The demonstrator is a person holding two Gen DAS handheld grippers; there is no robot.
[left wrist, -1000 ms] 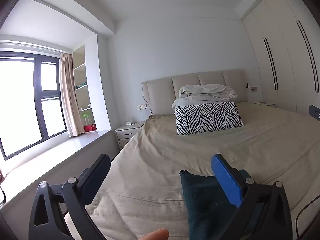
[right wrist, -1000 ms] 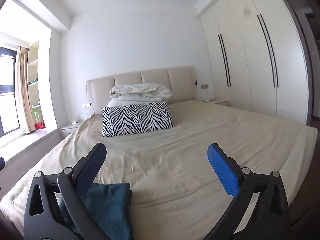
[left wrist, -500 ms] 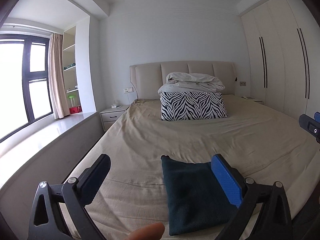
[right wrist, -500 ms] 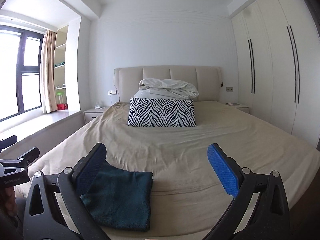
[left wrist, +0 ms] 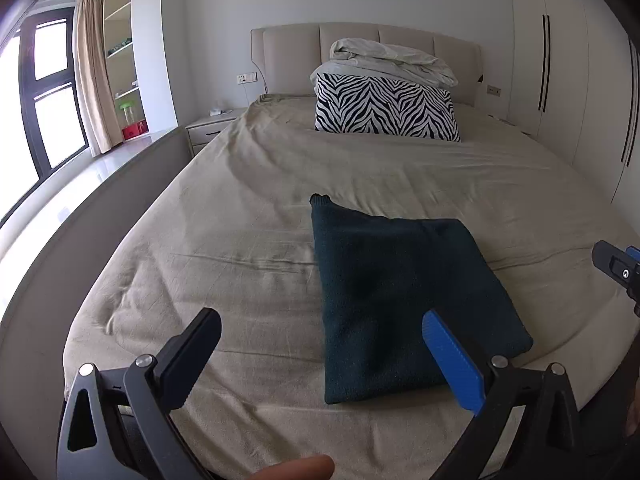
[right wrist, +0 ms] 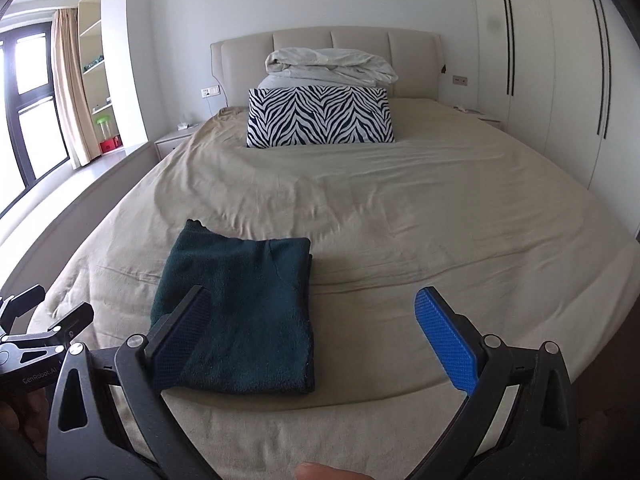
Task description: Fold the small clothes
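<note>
Looking along the left gripper (left wrist: 322,354), the left wrist view shows 1 folded dark-green garment (left wrist: 404,300) lying flat on the beige bed (left wrist: 240,216), near the foot edge. Its long axis runs from the foot of the bed toward the headboard, and 1 narrow knitted corner sticks out at the far left end, pointing headboard-ward. The left gripper's 2 fingers stand wide apart with nothing between them, held above the bed's foot; the blue-padded finger overlaps the garment's near right corner in the picture, though I cannot tell if it touches. 1 zebra-striped pillow (left wrist: 386,110) lies at the head of the bed with 1 bundled white duvet (left wrist: 390,58) behind it. Part of the right gripper (left wrist: 618,270) shows at the right edge.

From the right wrist view, the same 1 garment (right wrist: 248,308) sits left of centre, long axis again foot-to-head, the protruding corner at its far left. The right gripper (right wrist: 316,338) is spread wide and grips nothing; its dark left finger overlaps the garment's near left edge. 1 zebra-striped pillow (right wrist: 320,116) and 1 white duvet (right wrist: 330,64) sit by the headboard, and the left gripper (right wrist: 38,330) appears low at left.
</note>
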